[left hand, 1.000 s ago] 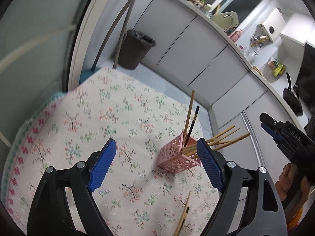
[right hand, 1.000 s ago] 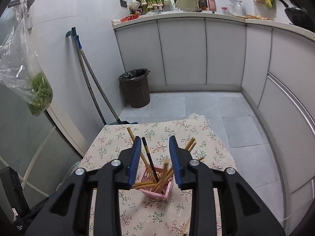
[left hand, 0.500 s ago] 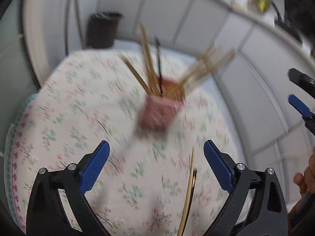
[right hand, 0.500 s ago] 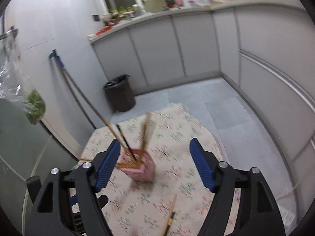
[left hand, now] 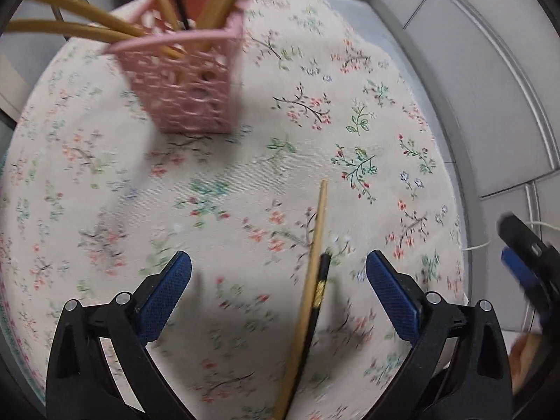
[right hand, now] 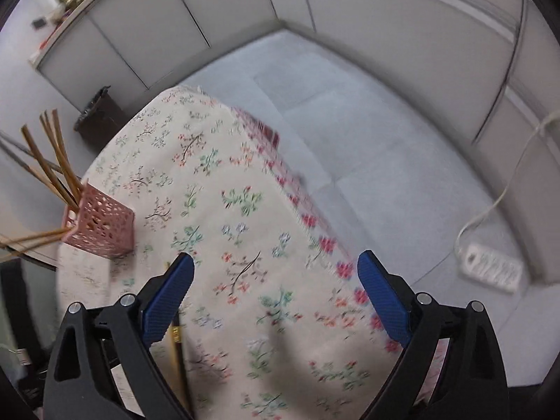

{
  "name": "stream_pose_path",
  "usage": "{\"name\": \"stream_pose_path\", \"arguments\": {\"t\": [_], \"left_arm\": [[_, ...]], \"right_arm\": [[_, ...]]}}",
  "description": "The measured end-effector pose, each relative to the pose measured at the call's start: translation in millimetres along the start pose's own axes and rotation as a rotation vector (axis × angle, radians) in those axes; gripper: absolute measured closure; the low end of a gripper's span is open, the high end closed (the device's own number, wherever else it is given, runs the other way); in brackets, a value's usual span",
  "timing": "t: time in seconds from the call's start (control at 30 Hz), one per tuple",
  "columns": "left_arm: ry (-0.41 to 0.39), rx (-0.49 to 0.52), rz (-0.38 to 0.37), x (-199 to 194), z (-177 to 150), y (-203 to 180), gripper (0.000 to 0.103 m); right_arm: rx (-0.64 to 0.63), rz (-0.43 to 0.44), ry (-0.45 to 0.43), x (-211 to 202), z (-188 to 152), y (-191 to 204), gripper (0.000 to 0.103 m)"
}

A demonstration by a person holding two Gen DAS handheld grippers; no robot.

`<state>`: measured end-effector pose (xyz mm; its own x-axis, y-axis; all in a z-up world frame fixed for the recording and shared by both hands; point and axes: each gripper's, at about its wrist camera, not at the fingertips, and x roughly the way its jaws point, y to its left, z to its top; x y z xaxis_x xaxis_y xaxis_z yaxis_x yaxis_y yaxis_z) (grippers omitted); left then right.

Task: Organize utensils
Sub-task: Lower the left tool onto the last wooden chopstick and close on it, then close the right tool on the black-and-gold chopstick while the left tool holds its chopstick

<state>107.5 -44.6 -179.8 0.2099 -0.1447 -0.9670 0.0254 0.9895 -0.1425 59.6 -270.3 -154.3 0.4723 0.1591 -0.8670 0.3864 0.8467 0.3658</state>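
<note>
A pink perforated holder [left hand: 189,84] stands on the floral tablecloth [left hand: 350,122] with several wooden chopsticks and a black one leaning out of it. A loose wooden chopstick [left hand: 313,262] and a black chopstick [left hand: 317,301] lie side by side on the cloth. My left gripper [left hand: 279,259] hangs over them, its jaws opening wide, pads clear of both. My right gripper [right hand: 275,259] points down at the cloth near the table's right edge, jaws opening with nothing between them. In the right wrist view the holder [right hand: 101,224] is at the left and the black chopstick [right hand: 176,346] shows behind the left finger.
The table's edge [right hand: 308,210] drops to a grey tiled floor. On the floor lie a white power strip [right hand: 490,267] and its cord. A dark bin [right hand: 98,115] stands by white cabinets. The right gripper [left hand: 518,248] shows at the right edge of the left wrist view.
Both grippers have dropped toward the table and tilted down. The right jaws have spread from narrow to wide. The loose chopsticks now lie between the left fingers, with the holder near the top of the view.
</note>
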Motion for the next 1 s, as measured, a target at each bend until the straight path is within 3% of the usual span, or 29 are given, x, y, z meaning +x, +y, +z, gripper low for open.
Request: {"name": "stream_pose_path", "arguments": {"t": [0.07, 0.23, 0.33, 0.43, 0.57, 0.63, 0.67, 0.83, 1.0], "left_arm": [[0.007, -0.013, 0.027, 10.8, 5.6, -4.8, 0.010], [0.018, -0.016, 0.071, 36.3, 18.0, -15.8, 0.032], [-0.037, 0.022, 0.137, 41.8, 23.3, -26.6, 0.034], [-0.059, 0.048, 0.153, 43.7, 22.6, -31.9, 0.040], [-0.077, 0.103, 0.166, 44.0, 23.3, -42.4, 0.066], [-0.082, 0.121, 0.176, 42.0, 21.7, -41.8, 0.090], [-0.086, 0.122, 0.180, 41.9, 20.5, -40.4, 0.096], [-0.106, 0.058, 0.097, 26.9, 13.2, -5.8, 0.099], [-0.149, 0.042, 0.071, -0.6, 0.1, 20.5, 0.099]], "right_arm": [[0.063, 0.020, 0.012, 0.6, 2.1, -13.3, 0.011], [0.204, 0.018, 0.024, 2.4, 4.8, -40.7, 0.011], [0.236, 0.042, 0.056, 7.3, 4.4, -42.9, 0.011], [0.221, 0.044, 0.073, 13.1, 2.7, -38.7, 0.011], [0.191, 0.043, 0.079, 14.2, 1.2, -33.5, 0.011], [0.173, 0.043, 0.089, 16.3, 0.4, -29.7, 0.011], [0.163, 0.040, 0.093, 17.9, -0.1, -27.4, 0.011], [0.075, 0.033, 0.117, 26.6, -7.7, -7.0, 0.011], [-0.104, 0.041, 0.162, 39.2, -26.6, 37.8, 0.011]]}}
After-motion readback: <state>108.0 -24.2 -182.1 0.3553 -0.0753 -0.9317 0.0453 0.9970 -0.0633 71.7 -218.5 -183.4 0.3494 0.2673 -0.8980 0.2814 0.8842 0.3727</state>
